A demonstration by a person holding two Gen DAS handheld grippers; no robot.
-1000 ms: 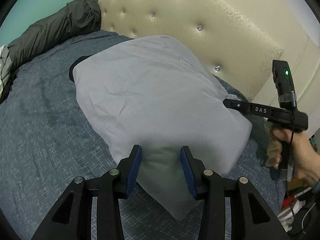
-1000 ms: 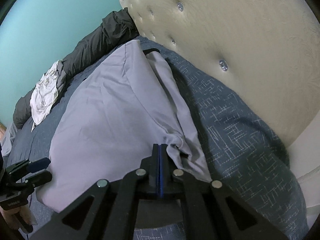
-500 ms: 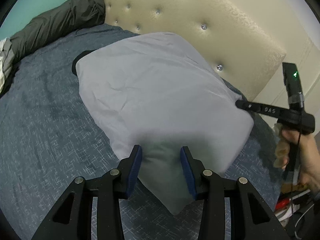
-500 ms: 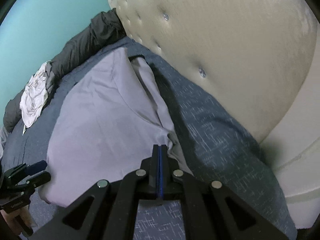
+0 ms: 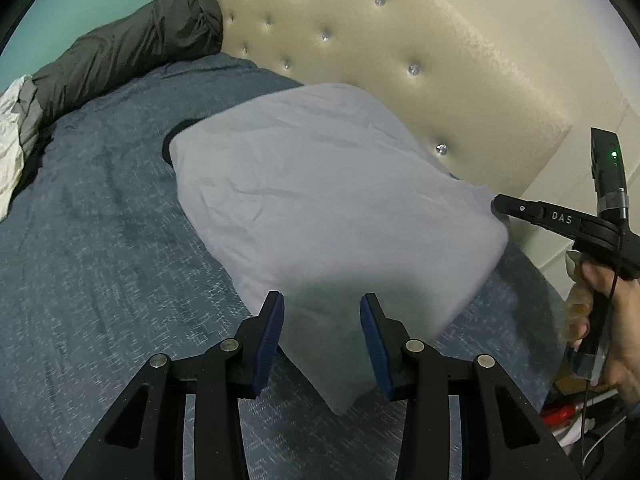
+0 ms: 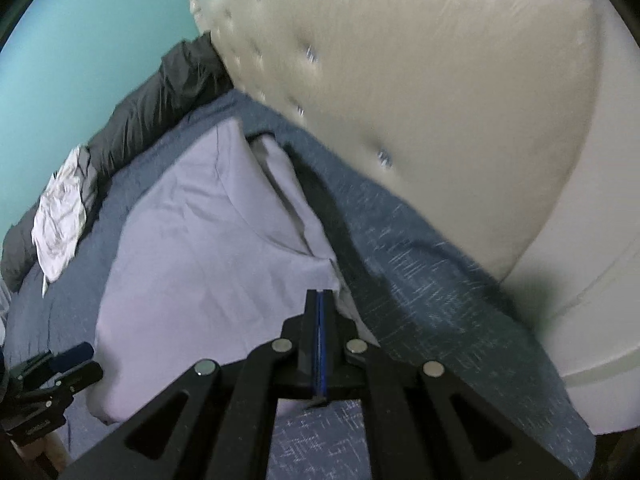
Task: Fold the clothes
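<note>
Right below the tufted headboard [image 5: 460,52], on the blue bedspread [image 5: 100,248], sits the lavender garment [image 5: 320,200] — folded into a puffy rectangle. Its near corner hangs between the spread-apart blue pads of the left gripper [image 5: 322,338], not pinched. On the headboard side, the right gripper [image 6: 319,322] is clamped tight on the garment's edge. Further along from the headboard — a dark jacket [image 5: 120,48] and white cloth [image 6: 60,216].
</note>
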